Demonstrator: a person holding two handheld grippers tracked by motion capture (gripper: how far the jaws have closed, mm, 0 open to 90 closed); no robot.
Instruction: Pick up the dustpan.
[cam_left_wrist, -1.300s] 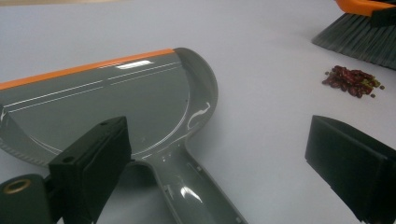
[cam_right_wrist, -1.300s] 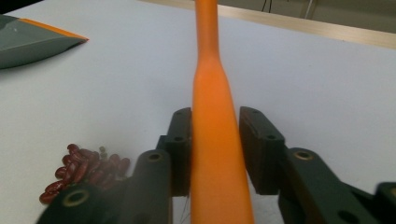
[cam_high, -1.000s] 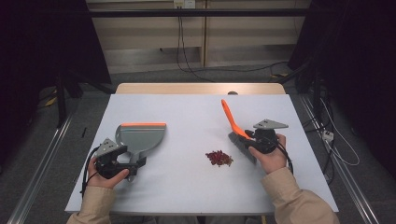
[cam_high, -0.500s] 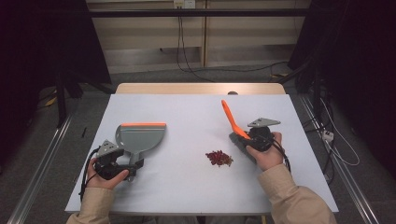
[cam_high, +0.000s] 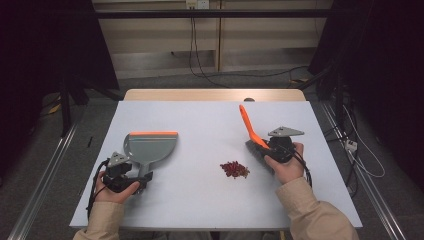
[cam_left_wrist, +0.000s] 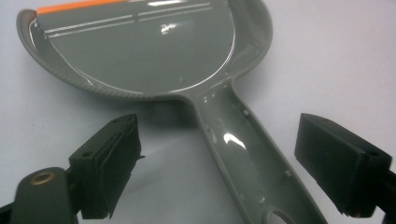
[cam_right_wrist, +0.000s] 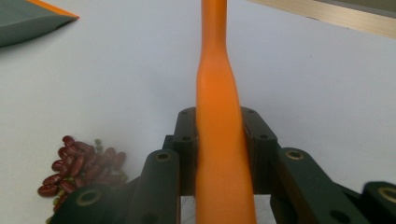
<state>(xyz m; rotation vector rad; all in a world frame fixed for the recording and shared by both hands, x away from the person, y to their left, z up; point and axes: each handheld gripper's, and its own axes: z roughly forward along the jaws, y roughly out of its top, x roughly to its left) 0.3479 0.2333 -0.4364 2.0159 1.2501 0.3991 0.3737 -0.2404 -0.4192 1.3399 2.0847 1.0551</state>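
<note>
- Beans (cam_high: 235, 169), a small heap of dark red kidney beans, lie on the white table (cam_high: 200, 125) between the two hands, nearer to the right one; in the right gripper view the heap (cam_right_wrist: 79, 165) is at the lower left, just beside the jaws.
- Nearest to the person, the left gripper (cam_high: 125, 176) rests low on the table at the end of the dustpan handle (cam_left_wrist: 243, 154). Its jaws stand wide on both sides of the handle and have just been closing a little; the handle is between them, but the pads (cam_left_wrist: 109, 163) do not touch it yet.
- The right gripper (cam_high: 272, 147) is a bit farther, beside the beans. Its jaws are closed firmly on the orange handle of the brush (cam_right_wrist: 219, 140), which rises up and away from the hand; the dark brush head (cam_high: 252, 150) is down near the table, close to the heap.
- Farther on, the grey dustpan (cam_high: 150, 147) lies flat, and its orange lip (cam_high: 153, 133) points away from the person. It is well apart from the beans.
- My judgement of the progress: the brush is already picked up, the dustpan is not yet gripped, and no bean is swept. What is left is to close on the dustpan handle, bring the pan near the heap, and brush the beans into it.
</note>
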